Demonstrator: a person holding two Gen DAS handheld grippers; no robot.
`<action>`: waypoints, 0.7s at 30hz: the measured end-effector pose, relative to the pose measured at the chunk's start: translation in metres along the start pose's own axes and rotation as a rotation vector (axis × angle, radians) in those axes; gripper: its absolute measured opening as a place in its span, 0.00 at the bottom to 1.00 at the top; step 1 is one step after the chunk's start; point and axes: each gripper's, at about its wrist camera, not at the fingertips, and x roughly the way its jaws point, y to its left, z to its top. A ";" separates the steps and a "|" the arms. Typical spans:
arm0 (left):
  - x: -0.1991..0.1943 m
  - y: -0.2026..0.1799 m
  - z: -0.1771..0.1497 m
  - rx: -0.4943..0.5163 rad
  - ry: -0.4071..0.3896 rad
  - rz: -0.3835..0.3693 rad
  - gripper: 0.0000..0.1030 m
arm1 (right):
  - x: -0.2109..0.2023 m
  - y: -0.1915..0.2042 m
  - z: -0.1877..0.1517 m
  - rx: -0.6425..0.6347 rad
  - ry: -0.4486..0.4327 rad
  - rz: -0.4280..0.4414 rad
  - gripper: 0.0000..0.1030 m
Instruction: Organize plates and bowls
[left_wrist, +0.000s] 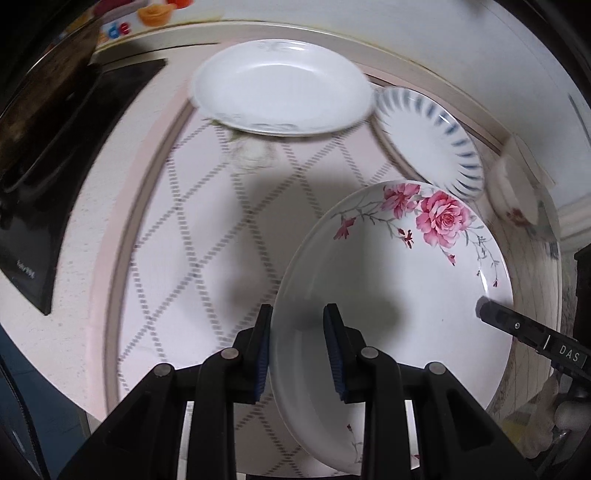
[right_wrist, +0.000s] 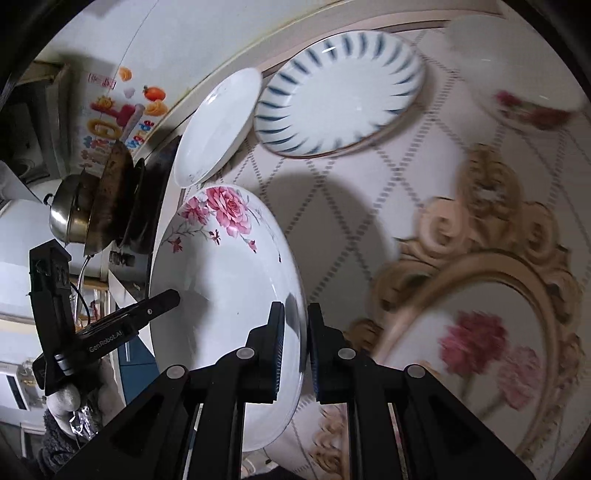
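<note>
Rose plate (left_wrist: 399, 295) – both claws clamped; pot (right_wrist: 70, 214) right-view only

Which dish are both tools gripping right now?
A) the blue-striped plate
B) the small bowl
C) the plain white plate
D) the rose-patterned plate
D: the left tool and right tool each straddle the rim of the rose-patterned plate, on opposite sides of it.
</note>
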 end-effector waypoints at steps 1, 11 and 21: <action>0.001 -0.007 -0.002 0.014 0.002 -0.002 0.24 | -0.005 -0.005 -0.003 0.006 -0.007 -0.006 0.14; 0.037 -0.055 -0.004 0.094 0.036 -0.012 0.24 | -0.036 -0.079 -0.032 0.119 -0.040 -0.040 0.14; 0.056 -0.073 0.002 0.110 0.052 0.020 0.25 | -0.040 -0.111 -0.037 0.143 -0.058 -0.032 0.14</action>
